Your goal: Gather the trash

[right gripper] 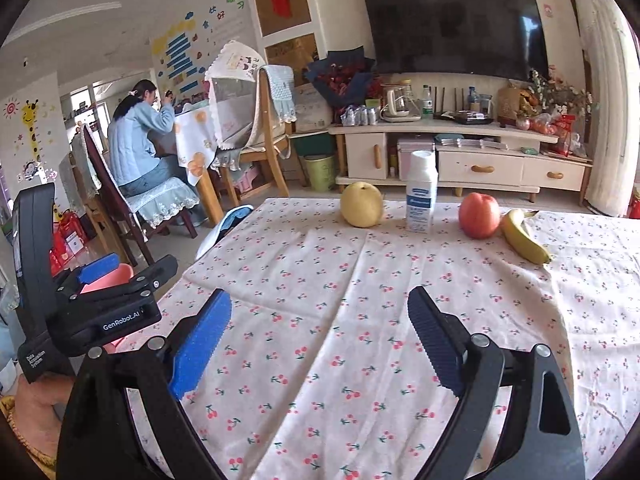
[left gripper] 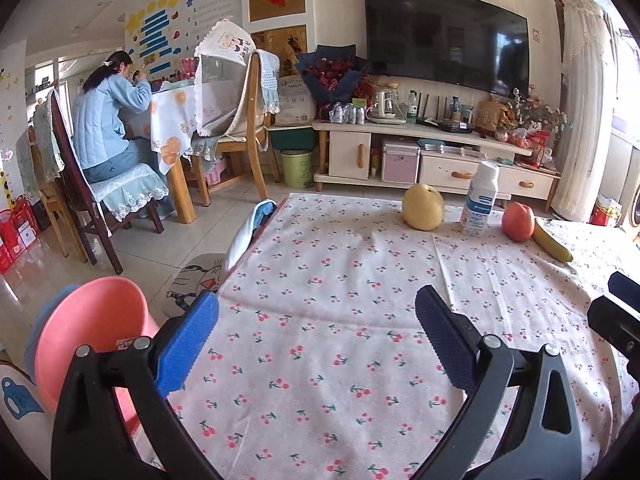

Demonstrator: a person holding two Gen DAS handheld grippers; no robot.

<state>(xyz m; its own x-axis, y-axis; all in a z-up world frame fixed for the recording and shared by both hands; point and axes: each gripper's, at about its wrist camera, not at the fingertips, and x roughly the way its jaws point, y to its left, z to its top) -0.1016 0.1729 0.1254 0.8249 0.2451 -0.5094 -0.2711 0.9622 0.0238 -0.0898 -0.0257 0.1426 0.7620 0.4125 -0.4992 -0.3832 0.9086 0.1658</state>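
A white milk bottle (left gripper: 480,204) (right gripper: 421,192) with a blue label stands upright at the far side of the cherry-print tablecloth (left gripper: 340,320) (right gripper: 340,280). It has a yellow pear (left gripper: 423,207) (right gripper: 362,205) on its left and a red apple (left gripper: 518,221) (right gripper: 479,215) with a banana (left gripper: 553,243) (right gripper: 524,242) on its right. My left gripper (left gripper: 316,300) hangs open and empty over the near cloth. My right gripper (right gripper: 320,300) is open and empty too, far short of the bottle. A pink bin (left gripper: 92,332) sits off the table's left edge, beside the left gripper.
A person in a light blue top (left gripper: 108,120) sits at a dining table at the back left. Wooden chairs (left gripper: 248,120) stand there. A TV cabinet (left gripper: 420,148) and a green bin (left gripper: 298,168) are behind the table. A hand (right gripper: 36,404) holds the left gripper.
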